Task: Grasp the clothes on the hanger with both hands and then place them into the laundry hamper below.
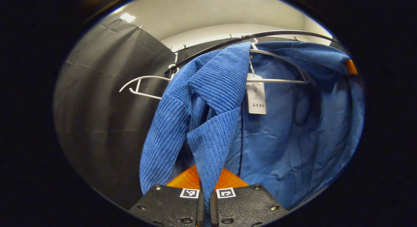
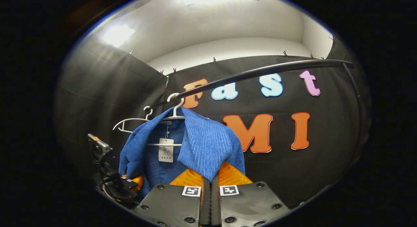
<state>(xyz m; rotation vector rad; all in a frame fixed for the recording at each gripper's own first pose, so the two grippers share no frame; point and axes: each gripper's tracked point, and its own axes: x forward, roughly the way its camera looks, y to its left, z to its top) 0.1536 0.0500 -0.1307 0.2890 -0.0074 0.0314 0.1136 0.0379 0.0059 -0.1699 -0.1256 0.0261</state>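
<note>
Left gripper [image 1: 204, 201]: nearest item; I am holding it with the fingers pinched almost together on a fold of the jacket's [image 1: 211, 100] ribbed lapel, which is running up and ahead from the tips.

Right gripper [image 2: 210, 201]: I am keeping it drawn in the same, cloth from the other lapel caught between the fingers.

Jacket: blue, hanging open-fronted ahead of both tools on a white hanger [image 1: 277, 69], paper tag [image 1: 256, 98] dangling inside.

Rail [image 2: 260, 70]: dark bar above, carrying that hanger and a bare hanger [image 1: 140, 87] to the left.

Hamper: not pictured; presumably below.

Handling note: I am judging that the shoulders need lifting up off the hanger ends evenly, both grips kept firm, before lowering.
</note>
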